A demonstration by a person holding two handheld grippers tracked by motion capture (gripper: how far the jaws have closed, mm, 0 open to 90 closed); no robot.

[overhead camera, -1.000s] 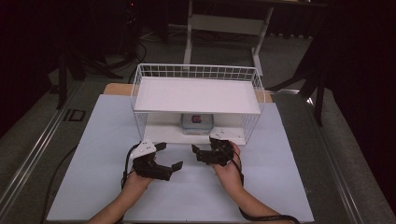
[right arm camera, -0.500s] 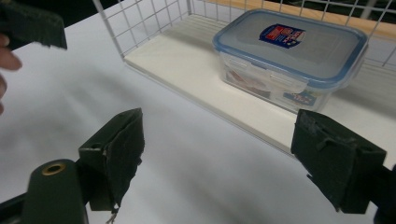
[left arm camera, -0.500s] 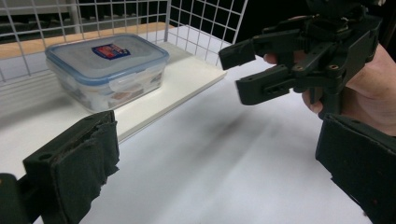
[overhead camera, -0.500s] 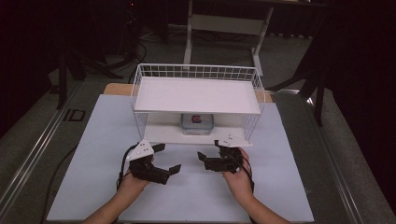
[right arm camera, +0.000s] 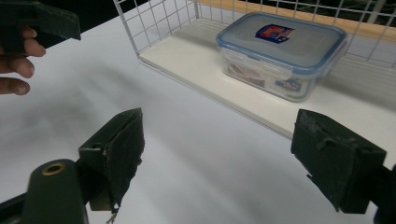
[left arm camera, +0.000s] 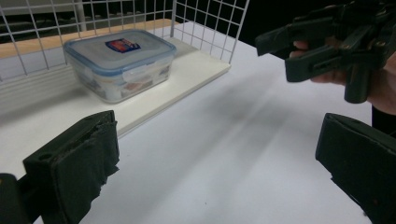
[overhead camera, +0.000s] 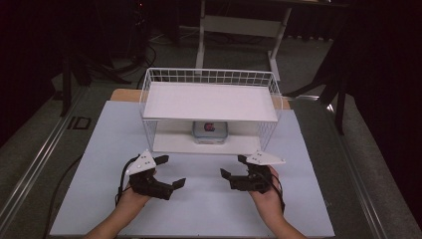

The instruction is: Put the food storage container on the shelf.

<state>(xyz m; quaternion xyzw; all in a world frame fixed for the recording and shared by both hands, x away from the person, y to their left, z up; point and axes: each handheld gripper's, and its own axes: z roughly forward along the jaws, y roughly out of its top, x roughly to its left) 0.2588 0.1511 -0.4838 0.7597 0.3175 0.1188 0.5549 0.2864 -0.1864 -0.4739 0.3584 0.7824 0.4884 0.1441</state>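
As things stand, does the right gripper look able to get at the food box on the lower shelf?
Probably yes: the right gripper is open, the food box sits near the rack's open front.

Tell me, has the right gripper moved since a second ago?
Yes. The right gripper has drawn back toward the person, away from the wire rack.

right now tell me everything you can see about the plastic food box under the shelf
The food box is a clear, rounded-rectangular plastic container with a blue-rimmed lid that is shut, its side clips down. A small red and blue label sits on the lid, another on one side. Something dark and reddish shows through the wall, too unclear to name. It stands upright and level on the white lower board of the wire rack, beneath the upper shelf. Nothing else touches it; both open grippers are well short of it.
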